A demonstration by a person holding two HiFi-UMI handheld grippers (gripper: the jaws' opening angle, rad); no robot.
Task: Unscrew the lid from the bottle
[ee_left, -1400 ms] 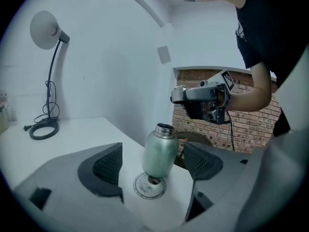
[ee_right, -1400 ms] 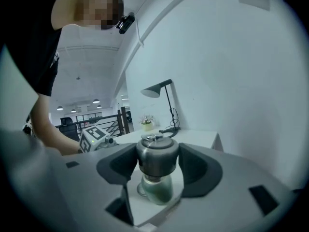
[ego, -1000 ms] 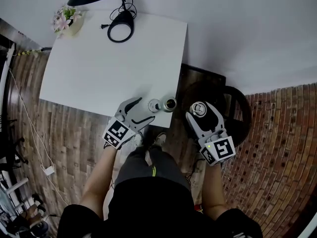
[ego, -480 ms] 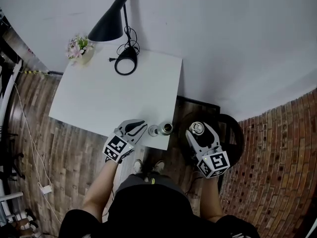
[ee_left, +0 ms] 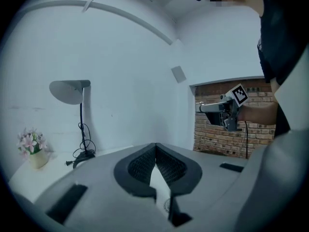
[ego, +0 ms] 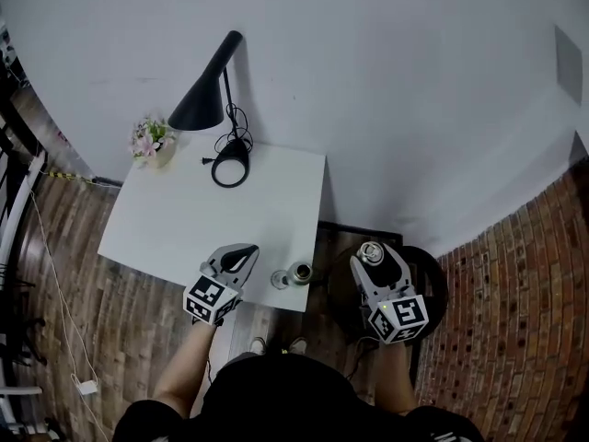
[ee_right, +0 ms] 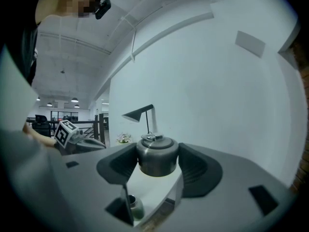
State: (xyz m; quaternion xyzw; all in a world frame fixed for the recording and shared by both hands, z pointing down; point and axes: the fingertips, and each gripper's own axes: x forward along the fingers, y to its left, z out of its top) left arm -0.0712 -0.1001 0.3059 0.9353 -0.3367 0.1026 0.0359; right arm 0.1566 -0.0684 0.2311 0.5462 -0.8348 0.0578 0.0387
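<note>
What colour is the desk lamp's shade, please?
The lamp shade is black, clearest in the head view.

A white counter [ego: 184, 219] stands against a white wall [ego: 368, 63]. Near its far edge sits a black desk lamp [ego: 198, 109], its cord [ego: 241, 122] bunched just above the round base. A small pot of pink flowers [ego: 150, 143] stands at the far left corner. A wood-plank floor [ego: 55, 274] lies to the left and brickwork [ego: 515, 320] to the right.

the left gripper [ego: 247, 252] has been closed on nothing and drawn away from the bottle [ego: 300, 272] at the table's [ego: 184, 219] front edge.
</note>
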